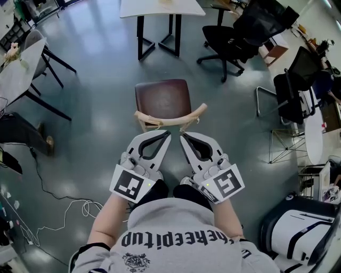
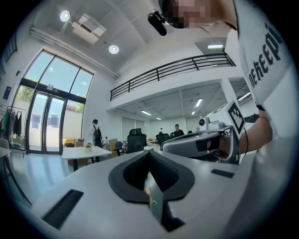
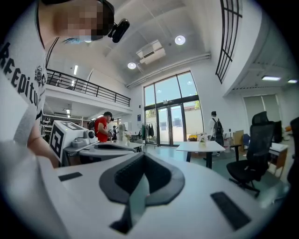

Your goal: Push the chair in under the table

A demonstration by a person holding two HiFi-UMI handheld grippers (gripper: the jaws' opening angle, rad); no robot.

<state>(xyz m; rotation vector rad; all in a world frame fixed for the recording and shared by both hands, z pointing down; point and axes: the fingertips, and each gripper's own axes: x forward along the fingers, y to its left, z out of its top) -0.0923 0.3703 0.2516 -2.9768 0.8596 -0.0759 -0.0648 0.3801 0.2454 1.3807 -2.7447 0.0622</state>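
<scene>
Left tongs (image 1: 168, 133), right tongs (image 1: 183, 136) both closed, empty, tips near chair (image 1: 162, 98) backrest; table (image 1: 160, 8) beyond

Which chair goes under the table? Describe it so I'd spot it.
Find the white table at the head view's top. The chair stands alone just before it. Unlike the black office chairs at right, it has a brown seat and pale curved back.

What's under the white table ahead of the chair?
Under the table, only its black legs and bare grey floor show. The tabletop covers whatever lies farther back.
</scene>
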